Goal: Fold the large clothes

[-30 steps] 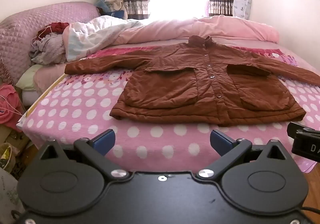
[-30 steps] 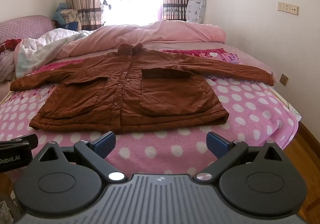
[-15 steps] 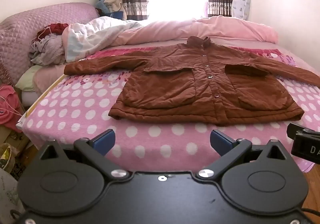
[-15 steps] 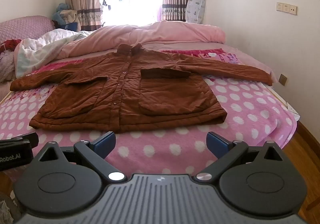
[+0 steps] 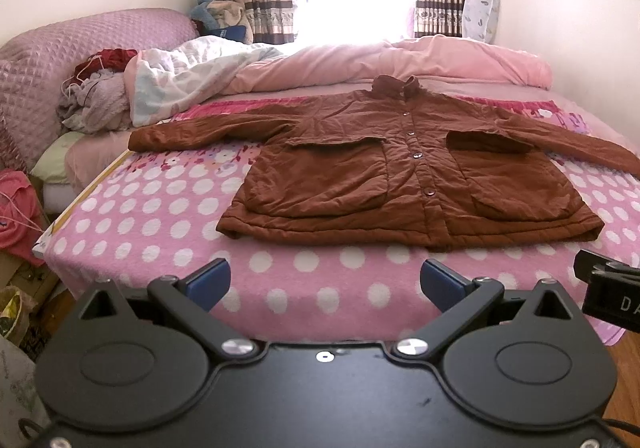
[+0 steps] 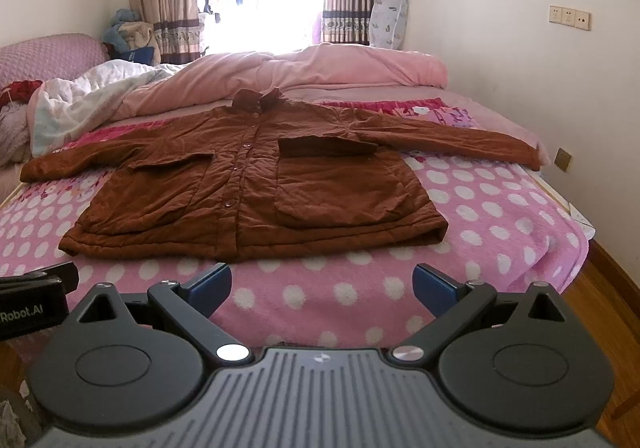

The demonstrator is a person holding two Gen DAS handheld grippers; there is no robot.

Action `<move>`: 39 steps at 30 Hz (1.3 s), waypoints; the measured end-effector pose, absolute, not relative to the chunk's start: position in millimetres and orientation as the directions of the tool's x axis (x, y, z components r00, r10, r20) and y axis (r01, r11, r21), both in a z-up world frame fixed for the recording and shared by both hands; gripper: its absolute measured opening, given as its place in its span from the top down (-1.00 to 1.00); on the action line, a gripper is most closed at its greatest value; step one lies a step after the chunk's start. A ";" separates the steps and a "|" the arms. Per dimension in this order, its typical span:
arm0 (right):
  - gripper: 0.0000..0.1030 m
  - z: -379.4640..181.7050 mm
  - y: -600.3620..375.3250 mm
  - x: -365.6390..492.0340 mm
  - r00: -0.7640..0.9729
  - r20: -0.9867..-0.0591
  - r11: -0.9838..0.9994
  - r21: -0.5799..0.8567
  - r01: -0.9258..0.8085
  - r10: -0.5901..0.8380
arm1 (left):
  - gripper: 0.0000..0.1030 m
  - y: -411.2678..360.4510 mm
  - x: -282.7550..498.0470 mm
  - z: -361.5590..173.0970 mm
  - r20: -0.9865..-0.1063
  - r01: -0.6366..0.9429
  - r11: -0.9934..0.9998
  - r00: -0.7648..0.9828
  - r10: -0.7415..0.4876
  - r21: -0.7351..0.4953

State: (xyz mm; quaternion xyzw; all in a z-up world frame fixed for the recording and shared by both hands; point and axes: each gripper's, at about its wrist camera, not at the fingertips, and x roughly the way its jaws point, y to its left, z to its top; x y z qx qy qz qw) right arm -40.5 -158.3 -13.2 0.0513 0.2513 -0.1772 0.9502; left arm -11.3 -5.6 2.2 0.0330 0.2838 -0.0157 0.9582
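Note:
A brown quilted jacket (image 5: 404,172) (image 6: 256,188) lies flat and buttoned on the pink polka-dot blanket (image 5: 152,216) (image 6: 492,204), both sleeves spread out sideways and the collar towards the window. My left gripper (image 5: 325,283) hovers open in front of the jacket's hem, short of the bed's near edge, with nothing between its blue fingertips. My right gripper (image 6: 322,285) is open too, level with the hem's middle and holding nothing. Each gripper's black body shows at the edge of the other's view.
A pink duvet (image 5: 400,64) and a white quilt (image 5: 188,76) are bunched behind the jacket. Loose clothes (image 5: 96,100) pile against the purple headboard (image 5: 60,48) on the left. Clutter (image 5: 16,208) stands on the floor left; wooden floor (image 6: 600,296) and a wall lie right.
Both grippers have drawn back and lifted a little, so the jacket sits slightly higher and smaller in view. The jacket itself has not moved.

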 end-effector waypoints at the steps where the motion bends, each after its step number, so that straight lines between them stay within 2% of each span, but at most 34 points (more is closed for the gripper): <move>1: -1.00 -13.1 -158.4 -40.9 0.811 -0.495 0.932 0.008 0.363 -0.312 | -1.00 -6.1 -11.2 2.4 -0.545 0.048 0.997 0.838 -0.011 0.055; 39: -1.00 -12.7 -158.6 -45.3 0.812 -0.491 0.931 0.007 0.366 -0.315 | -1.00 -7.4 -12.8 3.3 -0.535 0.058 0.997 0.845 -0.019 0.055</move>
